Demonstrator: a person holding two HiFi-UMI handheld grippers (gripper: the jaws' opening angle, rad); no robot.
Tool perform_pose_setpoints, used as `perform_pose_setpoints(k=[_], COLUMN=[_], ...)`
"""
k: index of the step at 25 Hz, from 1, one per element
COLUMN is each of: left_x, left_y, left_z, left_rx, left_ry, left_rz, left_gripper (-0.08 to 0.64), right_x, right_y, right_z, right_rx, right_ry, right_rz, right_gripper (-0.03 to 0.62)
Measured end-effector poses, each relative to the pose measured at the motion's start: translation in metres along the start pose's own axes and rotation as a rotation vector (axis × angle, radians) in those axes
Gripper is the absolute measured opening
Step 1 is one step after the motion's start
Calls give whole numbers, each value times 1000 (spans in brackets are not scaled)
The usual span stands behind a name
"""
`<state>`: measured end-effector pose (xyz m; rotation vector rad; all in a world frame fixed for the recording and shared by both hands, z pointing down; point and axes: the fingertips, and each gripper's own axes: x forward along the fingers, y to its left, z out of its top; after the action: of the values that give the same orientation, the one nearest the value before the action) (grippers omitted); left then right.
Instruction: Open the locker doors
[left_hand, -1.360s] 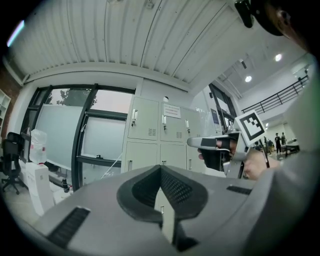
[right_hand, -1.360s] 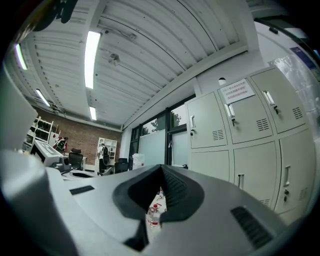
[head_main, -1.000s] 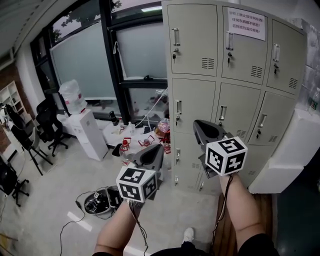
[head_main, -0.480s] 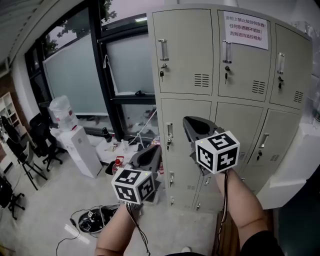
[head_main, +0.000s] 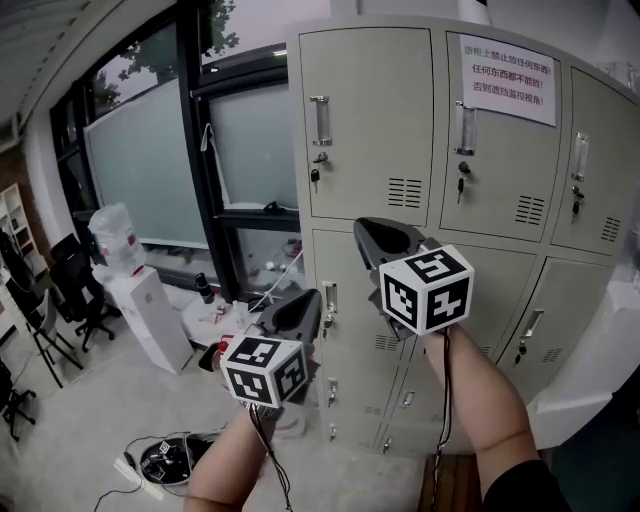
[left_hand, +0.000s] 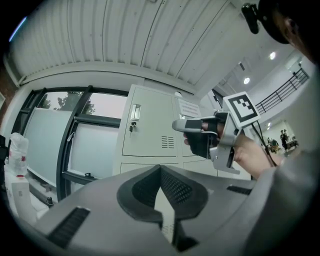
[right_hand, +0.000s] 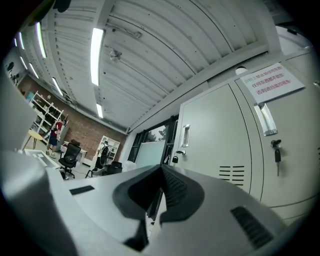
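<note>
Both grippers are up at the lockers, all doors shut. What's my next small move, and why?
Probably open the right gripper and ease it up to the handle on the top-left door. Its jaws are together on nothing, no door is open yet, and the right gripper view looks toward that handle.

Beige lockers stand with every door shut, and a paper notice is stuck on the upper middle door. The left gripper and right gripper are raised before them. A water dispenser stands near the window.
</note>
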<state>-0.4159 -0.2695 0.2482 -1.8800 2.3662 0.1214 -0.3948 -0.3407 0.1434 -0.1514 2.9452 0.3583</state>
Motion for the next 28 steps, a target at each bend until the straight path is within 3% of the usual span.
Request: perform_pose_setpoints(k=[9,16,22,23,24,25,28], left_x=[33,50,63,65,67,68,75], left_y=[37,81,105,107,108,109,110], left_z=[26,54,71,73,74,75,75], left_rx=[3,36,-2,-11,-21,-32,-51], left_ry=[-49,-75,-105,-108,-109,-110,-97], left_rz=[-58,-166,-273,-291,-308,-324,-368], left_gripper=[-2,-2,-2,-2,-2,-2,-2], right_x=[56,107,132,135,139,142,150], right_y=[-24,-34,-46,-46,-47,-47,-49], right_z=[27,51,65,67,68,69,72], right_rx=[-2,4,17,18,15,8,-33], right_ry=[-35,-68,-75,-72,-69,-65,-57], right_rz=[-54,-163,-247,-257,-266,-276,-312], right_gripper=[-5,-5,-3,1,62,75,75])
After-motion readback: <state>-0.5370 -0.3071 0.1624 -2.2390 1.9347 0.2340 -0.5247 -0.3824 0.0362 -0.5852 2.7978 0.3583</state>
